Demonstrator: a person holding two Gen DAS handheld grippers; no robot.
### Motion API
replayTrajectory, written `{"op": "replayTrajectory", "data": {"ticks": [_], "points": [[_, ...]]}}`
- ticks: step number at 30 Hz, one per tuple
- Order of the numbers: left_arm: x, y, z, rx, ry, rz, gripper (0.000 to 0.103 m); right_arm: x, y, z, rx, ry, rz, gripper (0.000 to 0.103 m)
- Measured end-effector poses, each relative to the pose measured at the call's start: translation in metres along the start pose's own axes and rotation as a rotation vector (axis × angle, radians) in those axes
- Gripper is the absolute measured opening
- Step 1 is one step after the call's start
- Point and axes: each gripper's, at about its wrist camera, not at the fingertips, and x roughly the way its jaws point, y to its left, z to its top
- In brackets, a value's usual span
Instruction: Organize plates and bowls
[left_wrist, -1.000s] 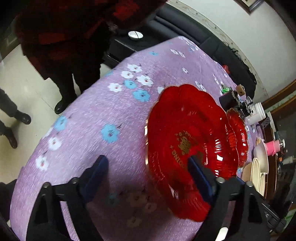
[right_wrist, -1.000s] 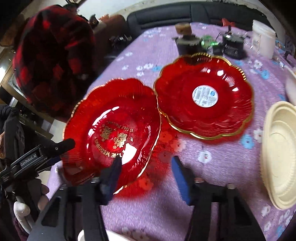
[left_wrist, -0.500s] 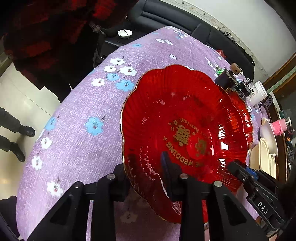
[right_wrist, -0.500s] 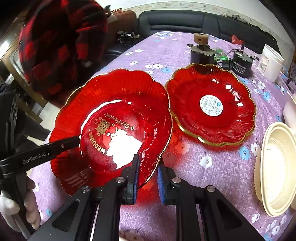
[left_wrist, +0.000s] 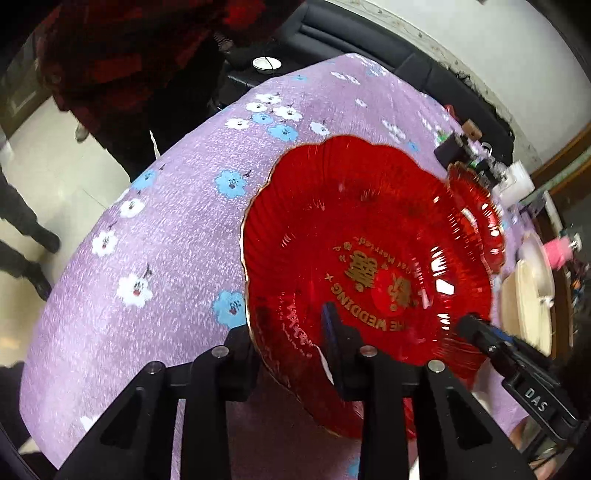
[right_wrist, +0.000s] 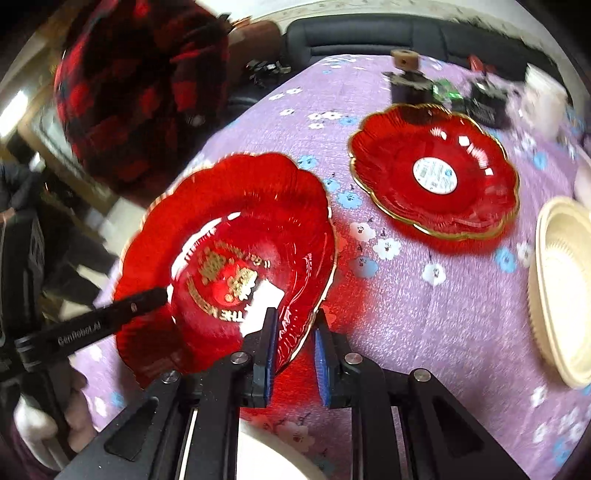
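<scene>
Gripping one red plate from both sides, lifted and tilted over purple flowered tablecloth.

Left gripper: jaws easing apart a little, plate rim between them; one finger under rim, other inside the dish. Pads look on the plastic.

Right gripper: clenched on opposite rim of same plate, blue pads either side of gold edge. In left view its tip shows at plate's far edge; in right view left gripper's finger lies over plate's left side.

Plate: scalloped, gold trim, gold lettering in centre, see-through red.

Second red plate flat on cloth, well apart to upper right in right view, round sticker in middle. Looks like a stack of two, can't be sure.

Cream bowls at right edge, nested. White dish rim just below right gripper.

Small dark gadgets + white tub at far end of table. Person in red-black checked top standing by table's left side.
</scene>
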Motion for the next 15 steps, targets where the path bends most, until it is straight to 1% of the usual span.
{"op": "replayTrajectory", "data": {"ticks": [1,2,3,4,5,6,8,9,10,12,14,15], "points": [[-0.008,0.0,-0.002,-0.001,-0.019,-0.016,0.039,-0.004,-0.001,-0.001,0.006,-0.011,0.006,0.023],[-0.014,-0.001,-0.003,0.001,-0.037,-0.015,0.047,-0.01,-0.002,-0.002,0.005,-0.029,0.003,0.025],[-0.023,-0.001,-0.005,0.002,-0.066,-0.006,0.052,-0.015,-0.002,-0.002,0.004,-0.049,-0.001,0.03],[-0.029,-0.001,-0.007,-0.001,-0.086,0.001,0.06,-0.023,-0.002,-0.003,0.001,-0.073,-0.005,0.036],[-0.04,0.0,-0.011,-0.003,-0.119,0.008,0.067,-0.031,-0.003,-0.005,-0.001,-0.094,-0.007,0.039],[-0.049,0.001,-0.014,-0.002,-0.146,0.016,0.07,-0.04,-0.004,-0.008,-0.002,-0.116,-0.007,0.044],[-0.066,0.0,-0.023,0.009,-0.183,0.054,0.082,-0.055,-0.005,-0.015,-0.009,-0.144,-0.005,0.046],[-0.075,-0.001,-0.03,0.022,-0.2,0.074,0.084,-0.062,-0.007,-0.021,-0.013,-0.153,0.0,0.046],[-0.087,-0.004,-0.042,0.046,-0.23,0.076,0.087,-0.067,-0.008,-0.027,-0.014,-0.156,0.006,0.046],[-0.098,-0.008,-0.055,0.06,-0.259,0.059,0.09,-0.075,-0.004,-0.035,-0.02,-0.158,0.014,0.046],[-0.103,-0.011,-0.065,0.059,-0.255,0.031,0.089,-0.082,0.01,-0.036,-0.049,-0.153,0.039,0.046],[-0.103,-0.016,-0.067,0.055,-0.248,0.008,0.089,-0.088,0.02,-0.036,-0.068,-0.156,0.074,0.046]]}}
